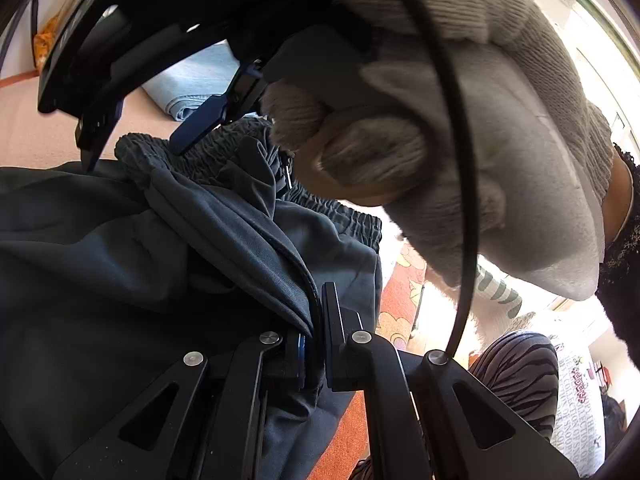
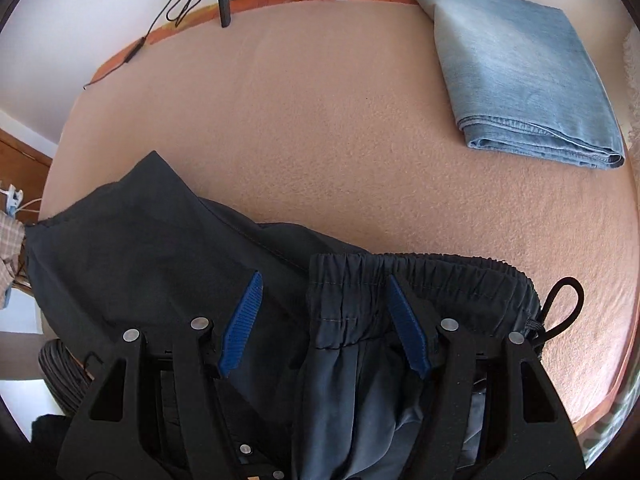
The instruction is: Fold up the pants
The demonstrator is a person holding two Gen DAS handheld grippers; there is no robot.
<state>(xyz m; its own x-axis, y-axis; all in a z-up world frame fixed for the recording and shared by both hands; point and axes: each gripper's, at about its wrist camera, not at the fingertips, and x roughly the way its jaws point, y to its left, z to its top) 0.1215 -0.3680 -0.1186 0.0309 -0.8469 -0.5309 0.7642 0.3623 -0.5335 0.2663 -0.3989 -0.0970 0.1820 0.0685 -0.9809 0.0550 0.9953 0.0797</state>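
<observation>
Left gripper (image 1: pixel 318 320): jaws nearly together, pinching a fold of the dark grey pants (image 1: pixel 120 248) at a seamed edge. Above it, a grey-gloved hand (image 1: pixel 460 128) wraps the other gripper's handle.

Right gripper (image 2: pixel 324 320): blue-padded jaws spread wide over the elastic waistband (image 2: pixel 420 276), nothing pinched. Pants lie bunched on the tan blanket (image 2: pixel 320 120), near its front edge. Folded light-blue jeans (image 2: pixel 520 76) lie well apart, far right.

Printed cloth (image 1: pixel 576 396) at lower right of left view: lettering too distorted to read.
</observation>
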